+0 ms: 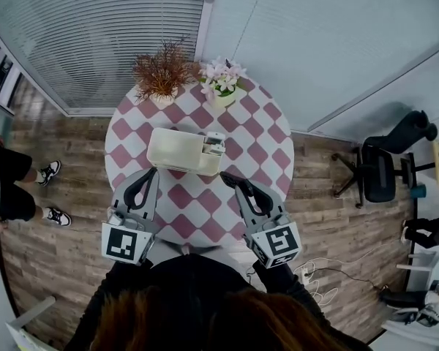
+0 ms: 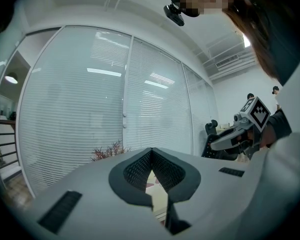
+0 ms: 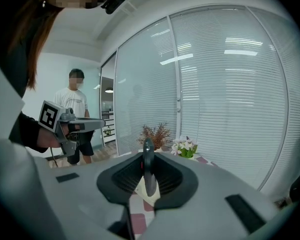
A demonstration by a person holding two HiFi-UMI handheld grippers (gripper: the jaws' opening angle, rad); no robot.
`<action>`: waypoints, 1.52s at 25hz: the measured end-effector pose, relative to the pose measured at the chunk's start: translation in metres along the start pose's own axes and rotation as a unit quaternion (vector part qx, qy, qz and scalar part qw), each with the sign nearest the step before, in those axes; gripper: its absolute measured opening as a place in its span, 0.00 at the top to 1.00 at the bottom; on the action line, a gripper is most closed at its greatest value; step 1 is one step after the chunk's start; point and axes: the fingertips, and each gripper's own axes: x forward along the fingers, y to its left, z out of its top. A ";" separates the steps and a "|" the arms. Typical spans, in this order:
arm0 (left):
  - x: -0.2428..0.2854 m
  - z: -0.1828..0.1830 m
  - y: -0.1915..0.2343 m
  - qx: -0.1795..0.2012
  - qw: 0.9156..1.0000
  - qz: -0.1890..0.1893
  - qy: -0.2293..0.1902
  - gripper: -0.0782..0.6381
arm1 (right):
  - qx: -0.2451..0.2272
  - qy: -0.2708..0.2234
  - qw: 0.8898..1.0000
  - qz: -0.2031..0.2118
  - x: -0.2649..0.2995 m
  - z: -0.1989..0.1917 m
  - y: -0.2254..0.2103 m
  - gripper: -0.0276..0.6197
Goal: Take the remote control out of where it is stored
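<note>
A thin dark remote control point(image 3: 148, 171) stands edge-on between the pads of my right gripper point(image 3: 147, 176), which is shut on it. In the head view that gripper point(image 1: 233, 182) hovers above the table's near right part, just right of a cream storage box point(image 1: 174, 151). The box's right end compartment point(image 1: 214, 145) holds some small items. My left gripper point(image 1: 148, 175) hangs above the table just in front of the box. Its fingertips point(image 2: 151, 152) meet with nothing between them. The right gripper point(image 2: 240, 131) also shows in the left gripper view.
The round table point(image 1: 197, 115) has a pink and white checked cloth. At its far edge stand a dried reddish plant point(image 1: 161, 74) and a pot of pink flowers point(image 1: 223, 79). Blinded glass walls lie behind. An office chair point(image 1: 384, 170) is at right, a standing person point(image 1: 7, 185) at left.
</note>
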 end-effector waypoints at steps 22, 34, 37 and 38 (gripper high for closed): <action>0.001 -0.002 -0.005 0.000 1.000 -0.001 0.006 0.88 | 0.040 0.244 0.933 0.262 0.007 -0.202 0.040 0.85; -0.009 -0.002 0.002 0.004 1.000 0.017 0.012 0.88 | 0.172 0.218 0.904 0.325 0.045 -0.221 0.003 0.85; -0.011 -0.003 0.003 0.004 1.000 0.019 0.015 0.88 | 0.205 0.212 0.895 0.333 0.055 -0.228 -0.006 0.85; -0.011 -0.003 0.003 0.004 1.000 0.020 0.017 0.88 | 0.213 0.212 0.893 0.335 0.058 -0.231 -0.009 0.84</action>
